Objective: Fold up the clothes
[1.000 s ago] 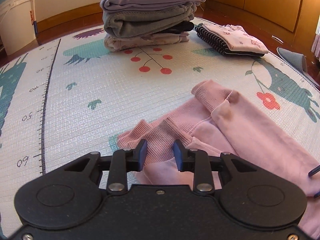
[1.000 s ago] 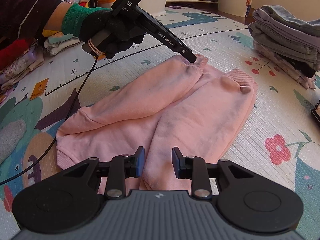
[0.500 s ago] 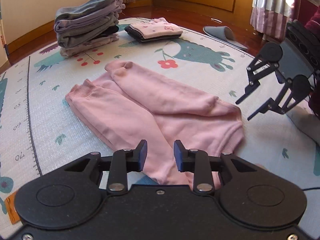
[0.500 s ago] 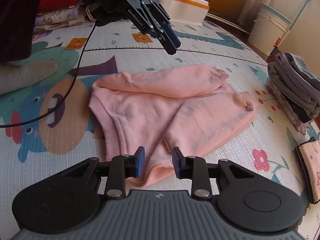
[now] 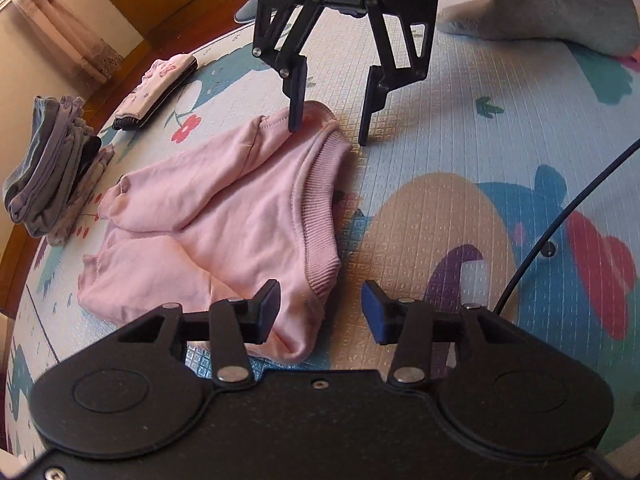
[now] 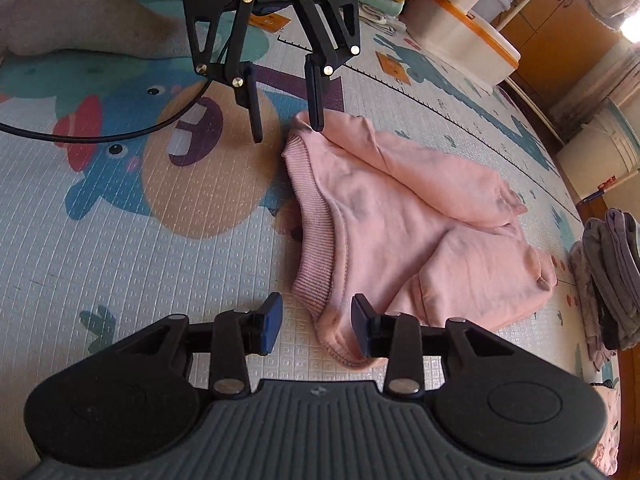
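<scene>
In the left wrist view, one pink sweatshirt [image 5: 224, 216] is seen lying flat on the play mat [image 5: 460, 152], with its two sleeves folded across its body. The ribbed hem [image 5: 320, 216] is turned toward the middle of the mat. The left gripper [image 5: 319, 312] is held wide open at one corner of the hem, with one finger over the pink cloth and the other over the mat. Nothing is held in it. Across the sweatshirt, the right gripper [image 5: 328, 124] is seen pointing down, wide open too, with one finger at the far hem corner and one over the mat. One tall pile of folded clothes [image 5: 52, 184] and one small folded pile [image 5: 158, 92] are seen at the mat's edge. One grey sock [image 5: 548, 16] on a foot is seen at the top, and one black cable [image 5: 568, 216] runs along the right side.

In the right wrist view, the same sweatshirt [image 6: 416, 232] is seen on the mat [image 6: 140, 256]. The right gripper [image 6: 317, 324] is spread wide at the near hem corner, and nothing is gripped. The left gripper [image 6: 286, 126] hangs open over the far corner. One white box with an orange rim [image 6: 464, 36] and one white bucket [image 6: 600, 152] are seen beyond the mat. One pile of folded clothes [image 6: 612, 280] is seen on the right.
</scene>
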{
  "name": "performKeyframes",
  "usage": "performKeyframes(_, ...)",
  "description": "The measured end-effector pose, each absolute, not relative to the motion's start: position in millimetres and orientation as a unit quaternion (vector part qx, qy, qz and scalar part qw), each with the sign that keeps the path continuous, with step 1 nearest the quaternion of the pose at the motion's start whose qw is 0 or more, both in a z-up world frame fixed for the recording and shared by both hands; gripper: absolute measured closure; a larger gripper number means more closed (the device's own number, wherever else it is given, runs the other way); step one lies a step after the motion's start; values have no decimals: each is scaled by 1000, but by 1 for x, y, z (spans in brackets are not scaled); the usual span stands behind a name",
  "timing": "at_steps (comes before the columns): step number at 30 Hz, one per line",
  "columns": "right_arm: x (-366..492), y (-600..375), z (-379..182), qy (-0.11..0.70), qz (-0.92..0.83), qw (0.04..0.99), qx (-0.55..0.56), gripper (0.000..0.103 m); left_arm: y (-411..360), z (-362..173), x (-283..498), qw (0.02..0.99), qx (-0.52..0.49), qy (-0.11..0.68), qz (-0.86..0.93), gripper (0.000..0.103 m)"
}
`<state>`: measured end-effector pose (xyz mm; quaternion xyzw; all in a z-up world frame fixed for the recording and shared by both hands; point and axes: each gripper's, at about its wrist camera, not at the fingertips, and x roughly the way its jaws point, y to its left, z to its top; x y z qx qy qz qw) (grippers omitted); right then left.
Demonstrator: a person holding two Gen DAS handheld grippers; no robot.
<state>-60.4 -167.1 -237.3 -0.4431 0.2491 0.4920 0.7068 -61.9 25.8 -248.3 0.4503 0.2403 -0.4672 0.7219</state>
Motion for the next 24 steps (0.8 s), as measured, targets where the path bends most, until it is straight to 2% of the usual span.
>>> performKeyframes(1, -57, -167, -237, 252, 493, 706, -441, 54, 25, -248, -62, 718, 458, 236, -468, 59)
performKeyframes(4, -46, -169, -235, 278, 507, 701, -418, 61, 23, -251, -67, 701, 500, 207, -465, 59)
performKeyframes(5, -43, -170, -235, 289, 511, 699, -408, 74, 22, -252, -69, 696, 512, 197, -463, 59)
performKeyframes(6, -41, -171, -235, 297, 511, 701, -398, 80, 20, -254, -72, 692, 522, 190, -461, 59)
performKeyframes(8, -32, -174, -232, 323, 506, 714, -360, 86, 19, -255, -75, 686, 536, 180, -457, 59)
performKeyframes(13, 1, -194, -220, 380, 500, 746, -223, 89, 16, -258, -80, 676, 563, 162, -448, 59)
performKeyframes(18, 22, -210, -217, 409, 498, 753, -134, 89, 9, -259, -73, 679, 574, 167, -426, 59)
performKeyframes(19, 24, -211, -216, 411, 499, 753, -125, 89, 8, -260, -71, 679, 576, 169, -422, 60)
performKeyframes(20, 26, -212, -216, 413, 499, 752, -120, 89, 7, -260, -70, 680, 579, 170, -417, 67)
performKeyframes(21, 26, -212, -215, 414, 500, 752, -115, 89, 6, -261, -69, 681, 581, 171, -411, 85)
performKeyframes(24, 27, -212, -214, 411, 502, 752, -117, 89, 10, -256, -66, 697, 566, 174, -405, 87)
